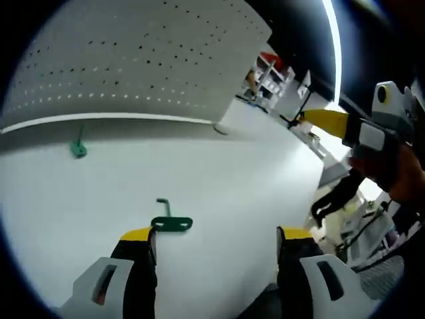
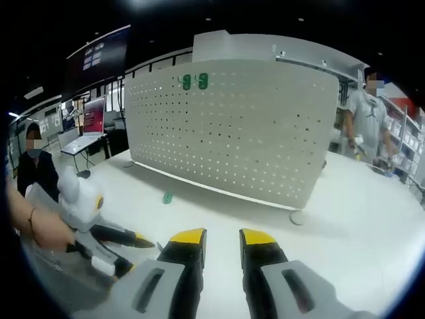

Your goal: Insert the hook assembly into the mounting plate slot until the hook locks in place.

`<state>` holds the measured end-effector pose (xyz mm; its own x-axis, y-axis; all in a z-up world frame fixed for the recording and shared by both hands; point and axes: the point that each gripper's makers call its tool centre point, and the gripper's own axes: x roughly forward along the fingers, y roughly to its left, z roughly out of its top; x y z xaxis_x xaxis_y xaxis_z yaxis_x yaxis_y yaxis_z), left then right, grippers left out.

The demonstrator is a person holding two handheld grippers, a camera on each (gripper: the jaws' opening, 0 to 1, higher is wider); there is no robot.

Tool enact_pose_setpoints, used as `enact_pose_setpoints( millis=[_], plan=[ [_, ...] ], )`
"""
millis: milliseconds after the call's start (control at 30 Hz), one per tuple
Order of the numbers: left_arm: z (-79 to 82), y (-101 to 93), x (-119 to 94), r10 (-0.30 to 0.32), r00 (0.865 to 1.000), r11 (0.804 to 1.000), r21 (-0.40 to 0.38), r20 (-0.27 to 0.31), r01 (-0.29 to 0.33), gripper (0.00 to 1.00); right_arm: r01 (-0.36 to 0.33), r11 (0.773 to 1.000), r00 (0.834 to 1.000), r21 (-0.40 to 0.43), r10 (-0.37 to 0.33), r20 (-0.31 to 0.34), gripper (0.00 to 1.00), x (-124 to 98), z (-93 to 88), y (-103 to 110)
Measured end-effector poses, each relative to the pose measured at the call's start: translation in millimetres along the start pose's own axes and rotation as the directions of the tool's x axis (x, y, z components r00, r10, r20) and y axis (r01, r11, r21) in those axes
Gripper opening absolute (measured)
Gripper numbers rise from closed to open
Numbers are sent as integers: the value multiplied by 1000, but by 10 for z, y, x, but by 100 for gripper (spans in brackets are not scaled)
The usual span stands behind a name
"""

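A dark green hook assembly (image 1: pixel 170 221) lies flat on the white table (image 1: pixel 219 173), just ahead of my left gripper's (image 1: pixel 216 234) left jaw and not touching it. The jaws stand wide apart with nothing between them. A lighter green hook (image 1: pixel 78 147) rests at the foot of the white perforated mounting plate (image 1: pixel 133 60). In the right gripper view the plate (image 2: pixel 232 126) stands upright with two green hooks (image 2: pixel 194 81) hung near its top edge. My right gripper (image 2: pixel 223 238) holds a narrow gap, holding nothing. The left gripper (image 2: pixel 133 252) shows low at the left.
A hand holds the right gripper (image 1: pixel 358 129) off the table's right edge. A round foot (image 2: pixel 297 216) props the plate. One person (image 2: pixel 362 113) stands far right, another (image 2: pixel 36 166) sits left near a monitor (image 2: pixel 93 113). A small green hook (image 2: pixel 168 197) lies by the plate.
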<state>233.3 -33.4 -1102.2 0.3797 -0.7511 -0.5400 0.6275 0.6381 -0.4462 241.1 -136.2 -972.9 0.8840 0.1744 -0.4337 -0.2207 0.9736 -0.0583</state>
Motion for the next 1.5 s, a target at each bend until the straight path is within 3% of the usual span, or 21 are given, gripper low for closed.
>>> enact_pose_setpoints(
  millis=[167, 567, 967, 1500],
  plan=[
    [-6, 90, 59, 53, 999, 998, -15, -4, -53, 61, 14, 1000, 1000, 10, -14, -6, 17, -54, -51, -57],
    [73, 301, 206, 117, 993, 993, 18, -25, -117, 38, 1, 1000, 1000, 8, -1, -16, 17, -53, -94, -47],
    [95, 451, 163, 186, 982, 980, 85, -46, -181, 10, 2, 1000, 1000, 8, -2, -23, 17, -25, -132, -96],
    [101, 540, 132, 212, 975, 964, 179, -60, -198, 3, 4, 1000, 1000, 10, -4, -27, 16, -57, -204, -93]
  ],
)
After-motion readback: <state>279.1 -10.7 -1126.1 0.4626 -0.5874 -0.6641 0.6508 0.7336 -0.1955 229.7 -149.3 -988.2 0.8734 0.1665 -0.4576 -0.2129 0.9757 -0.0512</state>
